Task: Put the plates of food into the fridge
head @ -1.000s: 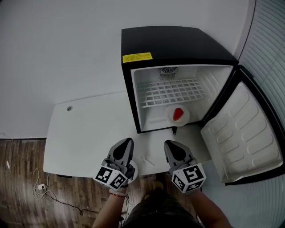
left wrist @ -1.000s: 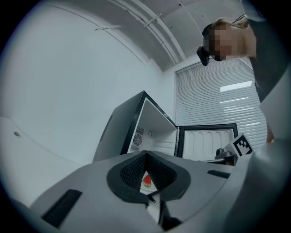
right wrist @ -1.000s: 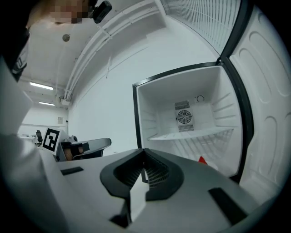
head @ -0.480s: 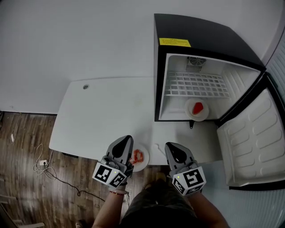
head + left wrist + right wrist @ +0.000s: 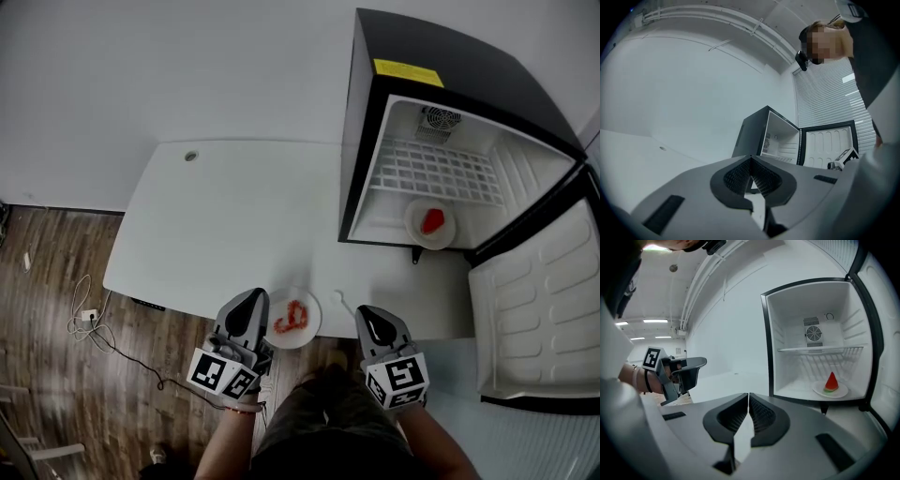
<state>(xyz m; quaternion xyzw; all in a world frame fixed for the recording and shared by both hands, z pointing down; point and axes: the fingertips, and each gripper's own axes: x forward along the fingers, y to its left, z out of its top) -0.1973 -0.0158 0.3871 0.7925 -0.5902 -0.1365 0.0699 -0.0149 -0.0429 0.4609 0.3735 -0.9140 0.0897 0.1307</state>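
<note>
A white plate with red food [image 5: 292, 318] lies at the table's near edge. Just left of it, and not on it, is my left gripper [image 5: 251, 302]; its jaws [image 5: 751, 159] meet with nothing between them. My right gripper [image 5: 371, 317] hovers right of the plate, shut and empty [image 5: 748, 395]. The black fridge [image 5: 441, 66] stands open at the table's right end. Inside on its floor sits a plate with a watermelon slice [image 5: 430, 223] [image 5: 830, 389], under the wire shelf [image 5: 431, 173].
The fridge door [image 5: 539, 309] hangs open to the right, past the table's end. A small white object [image 5: 341, 300] lies on the white table [image 5: 216, 225] between the grippers. Wooden floor with cables [image 5: 84, 328] lies to the left.
Both grippers have drawn back towards the person and sit at the table's near edge. The plate with red food has come into sight between them. The fridge has shifted right in the view.
</note>
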